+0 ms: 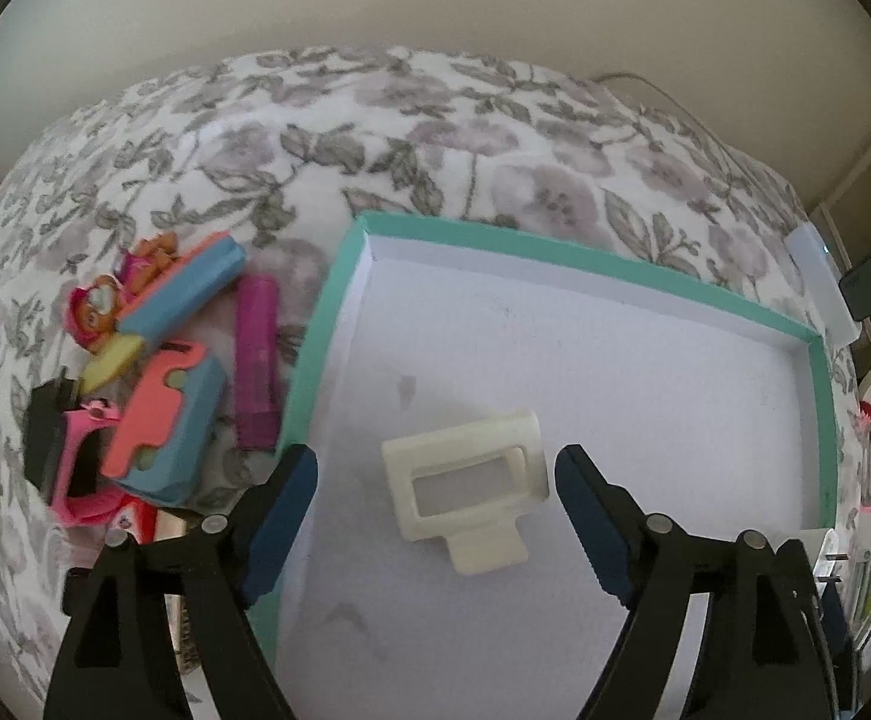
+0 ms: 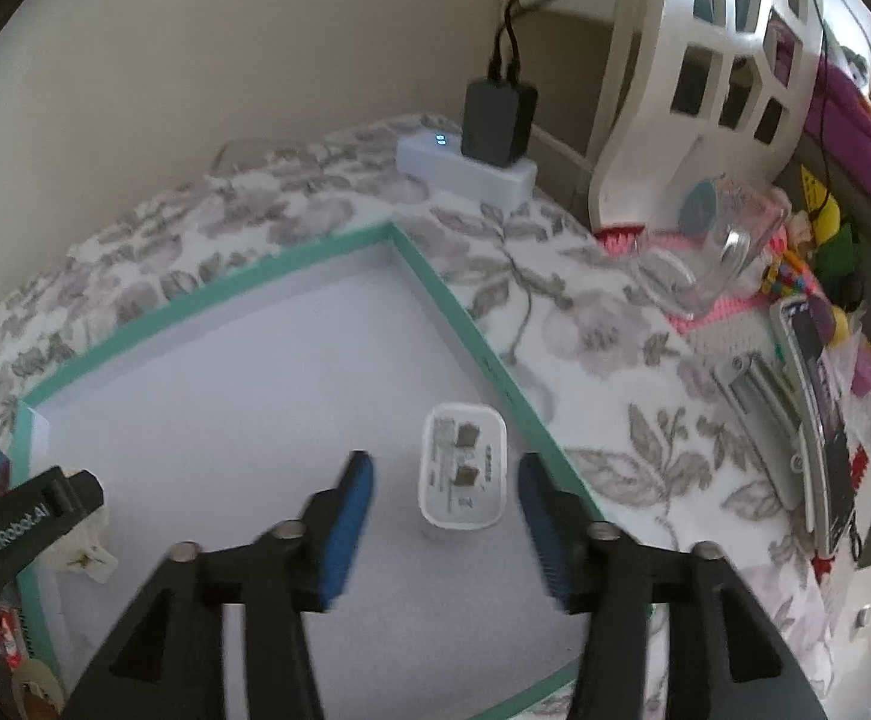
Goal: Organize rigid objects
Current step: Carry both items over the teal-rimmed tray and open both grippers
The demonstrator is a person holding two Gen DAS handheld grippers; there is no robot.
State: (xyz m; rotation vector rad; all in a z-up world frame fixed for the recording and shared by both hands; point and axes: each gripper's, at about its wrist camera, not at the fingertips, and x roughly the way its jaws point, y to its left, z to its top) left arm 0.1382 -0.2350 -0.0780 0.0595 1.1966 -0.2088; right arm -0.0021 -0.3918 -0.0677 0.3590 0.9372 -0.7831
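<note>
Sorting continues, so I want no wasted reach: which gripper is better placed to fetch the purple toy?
Left. The purple toy lies beside its open left gripper, just outside the teal tray; it is absent from the right view.

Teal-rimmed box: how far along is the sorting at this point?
Done: a cream plastic frame and a white charger plug lie inside the teal-rimmed box. In hand: nothing; both jaws stand open around them. Left: the colourful toy pile beside the box.
</note>
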